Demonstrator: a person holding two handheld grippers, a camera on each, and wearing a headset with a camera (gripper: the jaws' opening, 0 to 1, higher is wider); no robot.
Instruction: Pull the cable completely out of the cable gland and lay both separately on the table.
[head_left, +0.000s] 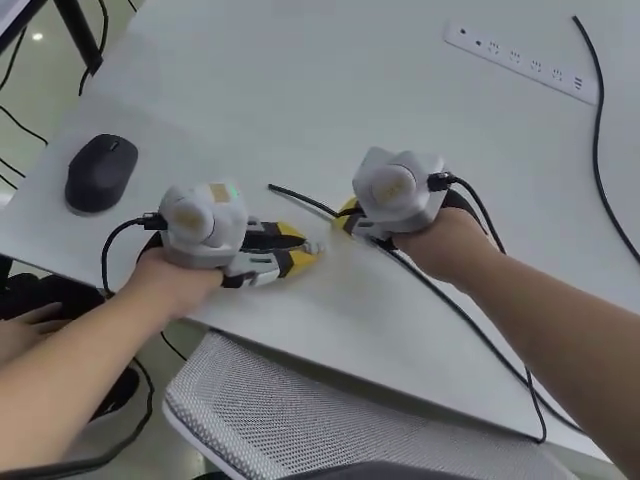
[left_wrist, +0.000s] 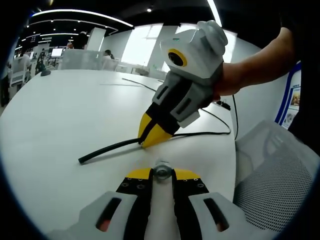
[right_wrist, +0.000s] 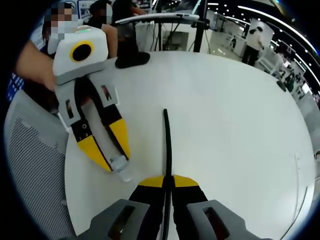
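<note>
L claw (left_wrist: 161, 175): jaws narrow, pinched on the cable gland (left_wrist: 161, 169), a small pale round piece sitting right btwn the yellow tips. In the right gripper view the gland hangs at the tip end, low over the bench (head_left: 300, 80); can't tell if it touches the top.

R claw (right_wrist: 167, 181): jaws all but closed, clamped on the black cable (right_wrist: 167, 145). The cable's free end runs straight out fwd of the tips and lies flat on the bench. It is outside the gland, w/ a bare gap btwn the two. In the head view the claws sit side by side near the bench's front edge, tips angled toward each other, near but apart. The cable end points away and left, past the L claw's tips.

Behind the R claw a black line goes on under the right hand and off the near edge. Can't tell if that's the same cable or the claw's own cord.

Around:
- Dark mouse (head_left: 100, 172) to the left of the L claw, well apart, near the bench's left edge.
- White power strip (head_left: 520, 62) at the far right side, well apart.
- A second black lead (head_left: 598, 140) curves down the right side of the bench, apart from both claws.
- Grey mesh chair (head_left: 300, 420) just below the near edge, under the person's forearms.
</note>
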